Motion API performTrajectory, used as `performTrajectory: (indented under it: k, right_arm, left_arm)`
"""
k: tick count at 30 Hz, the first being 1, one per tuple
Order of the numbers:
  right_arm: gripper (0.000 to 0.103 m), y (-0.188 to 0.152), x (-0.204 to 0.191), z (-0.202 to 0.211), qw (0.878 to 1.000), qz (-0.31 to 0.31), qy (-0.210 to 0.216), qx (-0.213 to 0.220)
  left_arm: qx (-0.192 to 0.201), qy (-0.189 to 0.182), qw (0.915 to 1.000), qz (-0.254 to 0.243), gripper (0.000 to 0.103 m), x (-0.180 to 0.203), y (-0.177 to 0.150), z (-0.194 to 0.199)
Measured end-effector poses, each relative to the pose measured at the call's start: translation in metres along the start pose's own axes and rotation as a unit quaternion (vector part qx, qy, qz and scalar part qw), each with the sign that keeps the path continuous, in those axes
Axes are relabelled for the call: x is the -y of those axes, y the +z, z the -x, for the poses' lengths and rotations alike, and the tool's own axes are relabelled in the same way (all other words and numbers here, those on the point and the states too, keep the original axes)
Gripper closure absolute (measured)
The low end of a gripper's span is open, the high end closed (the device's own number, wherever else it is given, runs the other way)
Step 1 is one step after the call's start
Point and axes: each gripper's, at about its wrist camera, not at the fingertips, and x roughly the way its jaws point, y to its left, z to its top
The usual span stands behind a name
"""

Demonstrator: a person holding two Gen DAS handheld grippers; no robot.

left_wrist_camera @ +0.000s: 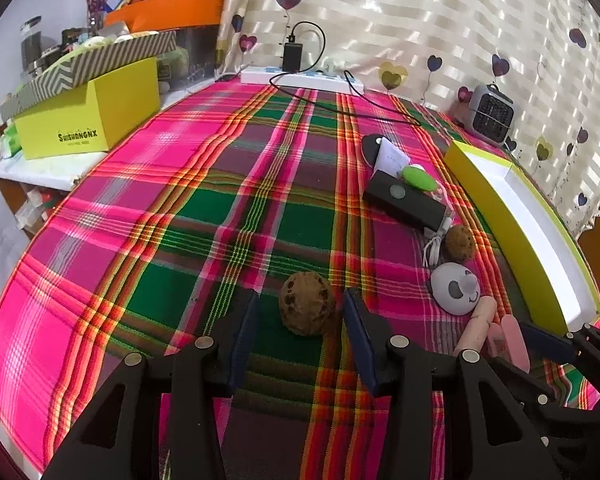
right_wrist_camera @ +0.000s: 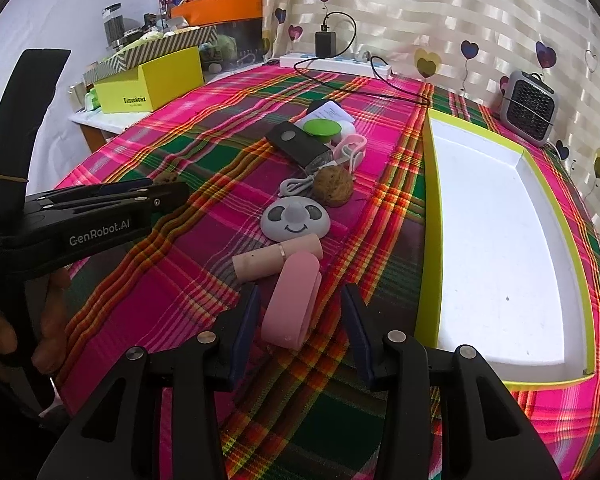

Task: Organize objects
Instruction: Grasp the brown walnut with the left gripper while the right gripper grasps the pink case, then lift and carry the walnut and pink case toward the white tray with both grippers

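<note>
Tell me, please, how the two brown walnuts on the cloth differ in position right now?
The near walnut lies alone on a green square, between the open fingers of the left hand-held gripper. The far walnut lies in the row of clutter, beside the white cable and just beyond the koala-faced gadget, with no gripper around it. Both are brown, rough and rest on the cloth.

Woven plaid tablecloth, rough brown walnut, matt pink silicone holder.
</note>
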Motion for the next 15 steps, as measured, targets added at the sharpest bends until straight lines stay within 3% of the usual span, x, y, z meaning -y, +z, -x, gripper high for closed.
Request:
performTrajectory:
  k: [4,7,11,15]
  right_arm:
    - [0.079,0.0004,0.0029,-0.0019,1.0,-0.006,-0.004,-0.005]
    - [0.085,-0.0005,0.0036,-0.003,1.0,-0.007,-0.005,-0.008]
    - [0.085,-0.0007,0.0059,-0.0014,1.0,-0.011,-0.006,-0.005]
    - [0.085,-0.0013,0.0086,0.002,1.0,-0.015,-0.005,0.002]
  left_arm:
    - [-0.007,0.0,1.0,-0.003,0.061,0.0012,-0.0001,-0.0025]
    - [-0.009,0.004,0.9999,-0.01,0.061,0.0044,0.0003,-0.0035]
    - [-0.007,0.008,0.9998,-0.015,0.075,0.0066,0.0003,-0.0033]
    - [-0.007,0.009,0.9998,-0.013,0.075,0.0074,0.0001,-0.003]
